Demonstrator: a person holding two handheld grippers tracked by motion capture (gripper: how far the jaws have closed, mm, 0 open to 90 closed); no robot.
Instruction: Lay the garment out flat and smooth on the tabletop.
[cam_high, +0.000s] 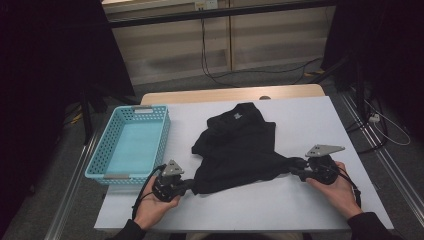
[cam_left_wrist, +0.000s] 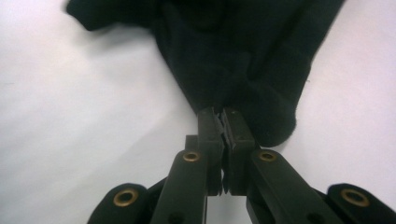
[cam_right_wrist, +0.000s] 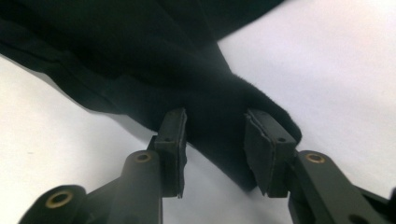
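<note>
Garment: a black garment (cam_high: 237, 150) lay mid-table.
Left gripper (cam_high: 191, 185): at its seven o'clock, clenched on the hem.
Right gripper (cam_high: 296, 167): at four o'clock, jaws apart around a corner.
Basket (cam_high: 112, 175): at nine o'clock.

The garment (cam_left_wrist: 233, 51) runs off the top edge in both gripper views. The label (cam_high: 236, 116) at its 12 o'clock end is too small to read.

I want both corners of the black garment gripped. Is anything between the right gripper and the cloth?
Nothing visible. The black garment already lies between the right gripper's jaws, which stand apart around its corner; the left gripper is shut on the other corner.
</note>
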